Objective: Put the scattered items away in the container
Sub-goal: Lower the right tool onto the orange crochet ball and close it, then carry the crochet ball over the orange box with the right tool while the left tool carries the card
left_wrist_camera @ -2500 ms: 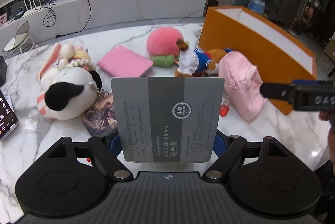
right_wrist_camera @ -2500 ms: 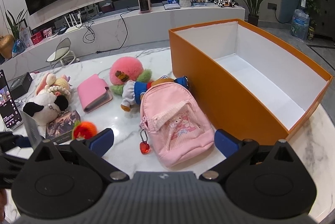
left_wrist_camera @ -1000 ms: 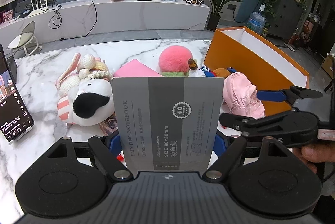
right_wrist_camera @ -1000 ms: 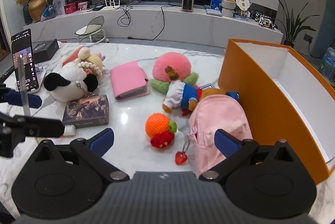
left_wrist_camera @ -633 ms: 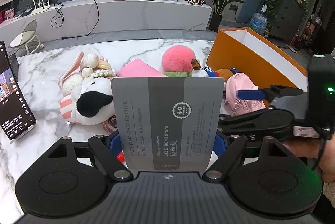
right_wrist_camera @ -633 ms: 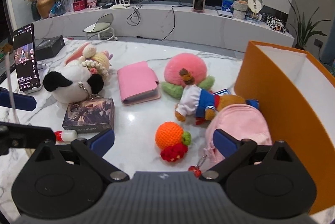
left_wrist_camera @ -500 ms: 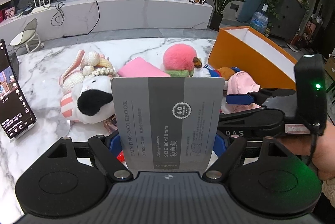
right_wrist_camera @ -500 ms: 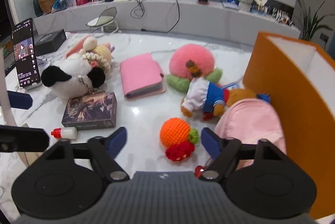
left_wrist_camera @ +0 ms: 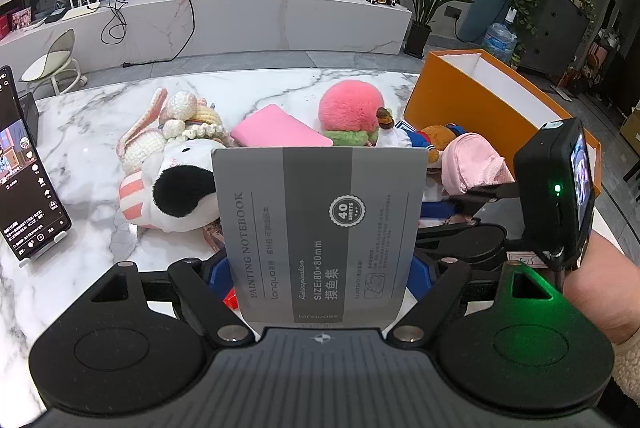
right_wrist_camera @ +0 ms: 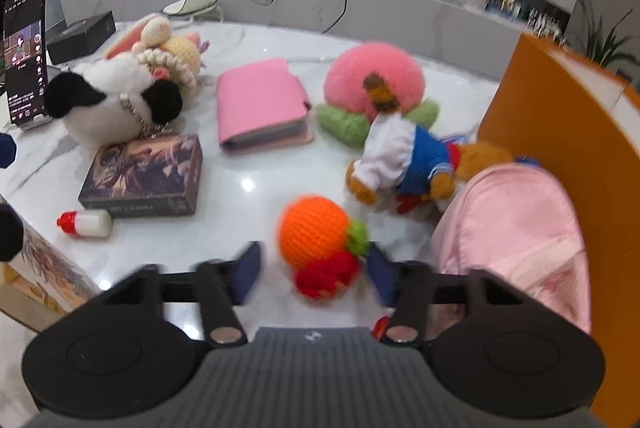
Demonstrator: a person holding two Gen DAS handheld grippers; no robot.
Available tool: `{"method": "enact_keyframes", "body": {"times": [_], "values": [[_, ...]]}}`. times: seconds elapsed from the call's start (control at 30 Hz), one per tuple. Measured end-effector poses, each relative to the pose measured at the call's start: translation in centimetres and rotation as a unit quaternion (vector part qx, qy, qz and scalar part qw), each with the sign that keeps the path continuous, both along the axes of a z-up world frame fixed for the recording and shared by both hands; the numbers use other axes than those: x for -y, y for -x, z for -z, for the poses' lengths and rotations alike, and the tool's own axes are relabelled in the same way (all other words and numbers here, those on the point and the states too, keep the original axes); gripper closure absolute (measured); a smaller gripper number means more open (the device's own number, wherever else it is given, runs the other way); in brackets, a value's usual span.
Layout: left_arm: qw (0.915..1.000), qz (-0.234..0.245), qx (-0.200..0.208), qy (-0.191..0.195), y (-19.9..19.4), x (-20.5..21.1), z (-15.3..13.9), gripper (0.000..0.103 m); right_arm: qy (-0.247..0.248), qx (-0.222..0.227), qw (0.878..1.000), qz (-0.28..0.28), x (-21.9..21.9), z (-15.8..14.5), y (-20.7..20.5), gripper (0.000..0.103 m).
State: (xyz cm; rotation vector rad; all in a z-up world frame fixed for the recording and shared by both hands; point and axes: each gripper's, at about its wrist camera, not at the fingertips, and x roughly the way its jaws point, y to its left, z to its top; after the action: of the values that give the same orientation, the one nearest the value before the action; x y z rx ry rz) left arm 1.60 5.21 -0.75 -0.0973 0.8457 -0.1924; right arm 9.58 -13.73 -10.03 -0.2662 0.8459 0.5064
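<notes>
Left gripper (left_wrist_camera: 322, 270): the jaws pinch a grey painting notebook (left_wrist_camera: 320, 232), held upright between the two blue pads, its printed cover facing the camera. Beyond the jaws, on the marble tabletop (left_wrist_camera: 92, 132), lie a black-and-white plush (left_wrist_camera: 176, 192), a crocheted rabbit (left_wrist_camera: 168, 124), a pink binder (left_wrist_camera: 276, 130) and a pink furry plush (left_wrist_camera: 350, 108). Ahead and to the right of the jaws stands the orange container (left_wrist_camera: 476, 108), open at the top.

Right gripper (right_wrist_camera: 314, 274): the jaws are closing on a crocheted orange toy (right_wrist_camera: 316, 232) with a red knitted tip. The toy lies on the tabletop between the two blue pads; the right-hand pad touches its green and red end, while the left-hand pad stands just beside it with a gap visible. The view is motion-blurred.

Positions relative to the right jaws:
- Left: a small white bottle with a red cap (right_wrist_camera: 86, 223) and a dark boxed book (right_wrist_camera: 146, 176).
- Right: a pink backpack (right_wrist_camera: 516, 228), lying against the orange container wall.
- Ahead: a bear doll in a blue and white outfit (right_wrist_camera: 404, 160).

A person's hand (left_wrist_camera: 596, 284) carries the right gripper, seen at the right edge of the left wrist view.
</notes>
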Motion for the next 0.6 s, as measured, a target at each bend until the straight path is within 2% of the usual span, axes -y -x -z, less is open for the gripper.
{"method": "enact_keyframes", "body": {"times": [0.4, 0.6], "values": [[0.9999, -0.002, 0.012, -0.001, 0.3, 0.2, -1.0, 0.008, -0.035, -0.002, 0.999, 0.002, 0.5, -1.3, 0.3, 0.06], [0.9998, -0.007, 0.018, -0.004, 0.6, 0.2, -1.6, 0.008, -0.053, 0.003, 0.999, -0.005, 0.7, -2.9, 0.8, 0.06]]}}
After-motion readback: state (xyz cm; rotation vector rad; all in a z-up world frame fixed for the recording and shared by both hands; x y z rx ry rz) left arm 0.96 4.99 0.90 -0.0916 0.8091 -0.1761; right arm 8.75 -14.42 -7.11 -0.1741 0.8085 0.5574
